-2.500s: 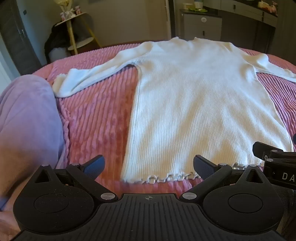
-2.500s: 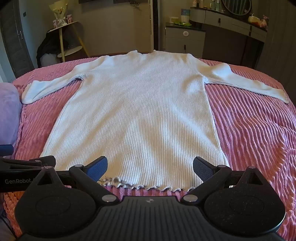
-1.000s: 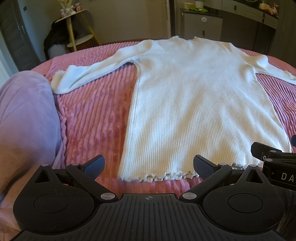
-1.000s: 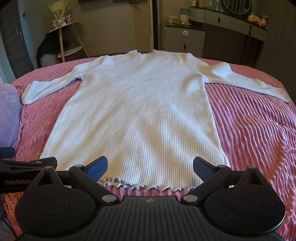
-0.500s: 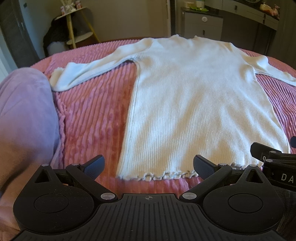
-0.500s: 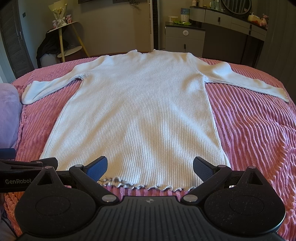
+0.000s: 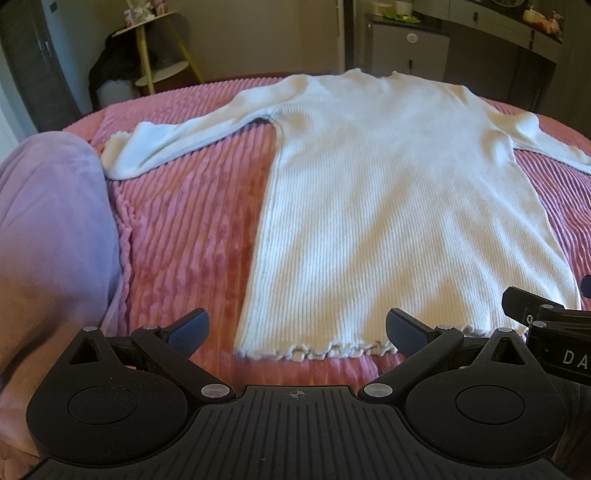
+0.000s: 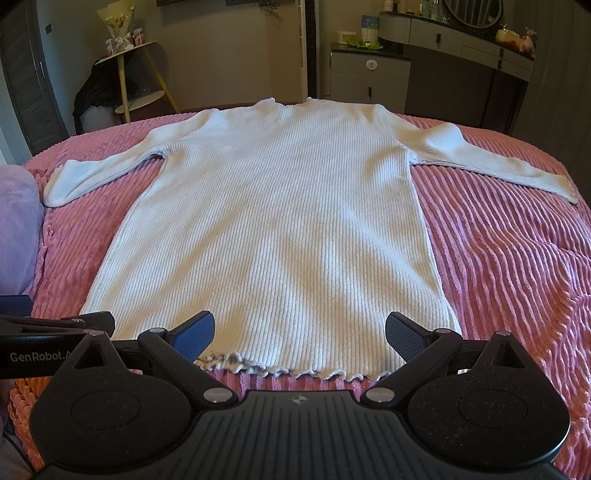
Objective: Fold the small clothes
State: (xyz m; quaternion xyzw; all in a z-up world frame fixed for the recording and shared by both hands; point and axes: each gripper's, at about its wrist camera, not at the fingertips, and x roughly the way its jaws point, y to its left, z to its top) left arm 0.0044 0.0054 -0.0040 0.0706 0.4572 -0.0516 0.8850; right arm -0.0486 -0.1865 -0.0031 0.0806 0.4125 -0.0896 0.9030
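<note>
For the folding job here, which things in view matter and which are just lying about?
Part of the job:
white ribbed sweater, spread flat
pink bedspread under it
left gripper, open
right gripper, open

Lying about:
lilac pillow at the bed's left edge
round side table
grey cabinet

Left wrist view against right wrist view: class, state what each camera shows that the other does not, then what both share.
Only the left wrist view shows the lilac cushion looming large beside the left gripper. Only the right wrist view shows the sweater's right cuff and the round mirror. Both show the white ribbed sweater spread flat on the pink bedspread, its ruffled hem nearest, and open jaws; the right gripper holds nothing.
</note>
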